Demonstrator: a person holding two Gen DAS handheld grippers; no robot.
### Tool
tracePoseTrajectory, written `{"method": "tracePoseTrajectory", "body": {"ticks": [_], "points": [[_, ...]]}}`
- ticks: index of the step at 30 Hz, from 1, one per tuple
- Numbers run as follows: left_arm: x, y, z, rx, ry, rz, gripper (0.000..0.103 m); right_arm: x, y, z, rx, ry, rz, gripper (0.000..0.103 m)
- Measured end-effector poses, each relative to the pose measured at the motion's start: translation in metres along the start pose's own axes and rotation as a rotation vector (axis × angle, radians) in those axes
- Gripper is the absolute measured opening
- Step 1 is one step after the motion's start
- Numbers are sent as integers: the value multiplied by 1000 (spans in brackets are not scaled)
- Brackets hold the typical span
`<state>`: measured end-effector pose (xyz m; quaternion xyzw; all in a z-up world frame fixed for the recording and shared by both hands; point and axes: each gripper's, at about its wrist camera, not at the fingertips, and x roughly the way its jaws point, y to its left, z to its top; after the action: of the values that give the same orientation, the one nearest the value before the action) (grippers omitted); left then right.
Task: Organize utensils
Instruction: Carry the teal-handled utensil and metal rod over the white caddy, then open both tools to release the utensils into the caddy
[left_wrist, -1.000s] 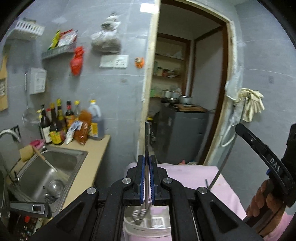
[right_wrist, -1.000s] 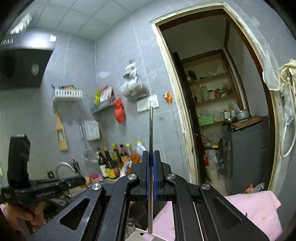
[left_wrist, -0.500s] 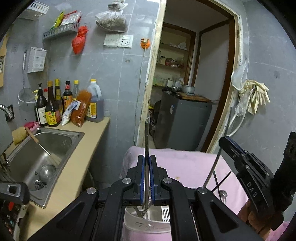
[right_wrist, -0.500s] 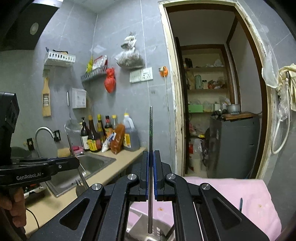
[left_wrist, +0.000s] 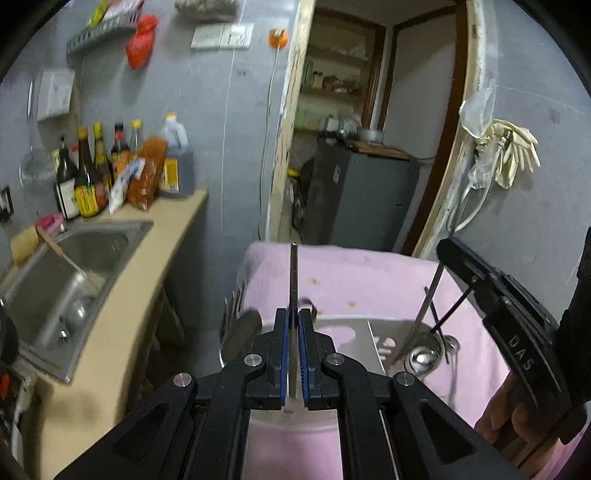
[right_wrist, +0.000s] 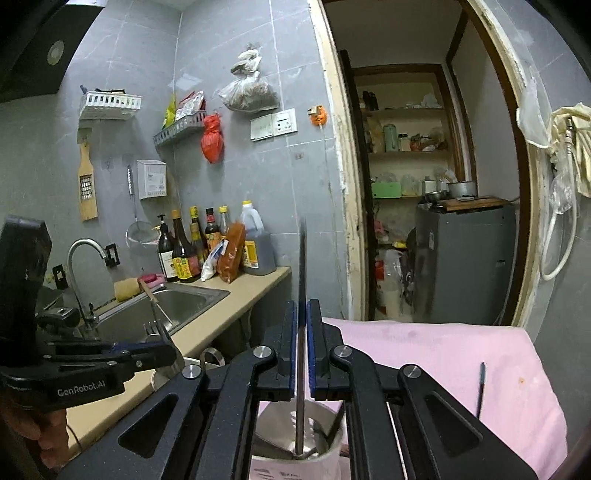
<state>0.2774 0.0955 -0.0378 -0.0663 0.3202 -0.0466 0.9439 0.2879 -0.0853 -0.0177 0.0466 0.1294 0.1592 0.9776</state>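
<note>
1. The right claw (right_wrist: 302, 314) is opening around a flat metal handle (right_wrist: 302, 266). The handle stands upright between the pads, which no longer seem to press it. Its lower end sits inside the utensil holder (right_wrist: 332, 458). If the claw lifts away at a slant, a pad could catch the handle and tip it out.
2. The left claw (left_wrist: 293, 321) is closed on a slim utensil (left_wrist: 293, 273), held upright just above the holder's near side. Released before its tip is inside a compartment, the utensil would likely glance off the steel wall (left_wrist: 354, 328) and fall onto the pink cloth (left_wrist: 369, 273).
3. The round cup (left_wrist: 424, 358) at the holder's right end has dark chopsticks leaning in it. Another piece dropped in could knock them sideways.
4. The holder looks light and stands on soft cloth. With both claws close over it, a downward push or a snagged handle might tilt or slide it.
5. A loose chopstick (right_wrist: 480, 387) lies farther out on the cloth, apart from the holder. A tug on the cloth could roll it off the worktop.
</note>
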Motion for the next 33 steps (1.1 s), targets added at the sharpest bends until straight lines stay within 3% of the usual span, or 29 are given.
{"method": "tracePoseTrajectory", "body": {"ticks": [2, 5, 7, 10, 15, 17, 23, 33], "points": [[-2, 4, -1, -39, 13, -13, 6, -8, -5, 6, 29, -17, 15, 32], [-4, 4, 1, -43, 18, -2, 11, -20, -9, 18, 34, -32, 19, 33], [-8, 1, 3, -37, 16, 9, 20, -31, -13, 27, 33, -45, 0, 40], [-20, -6, 10, -42, -16, 14, 36, -49, -23, 39, 58, -73, -25, 62], [-39, -27, 20, -25, -80, 38, 69, -74, -45, 53, 97, -94, -80, 94], [-44, -38, 23, -10, -98, 52, 81, -86, -56, 56, 113, -100, -117, 102], [-54, -75, 27, 31, -153, 86, 97, -110, -87, 58, 108, -102, -223, 102], [-61, -127, 21, 47, -225, 96, 102, -157, -121, 57, 37, -116, -308, 102]]}}
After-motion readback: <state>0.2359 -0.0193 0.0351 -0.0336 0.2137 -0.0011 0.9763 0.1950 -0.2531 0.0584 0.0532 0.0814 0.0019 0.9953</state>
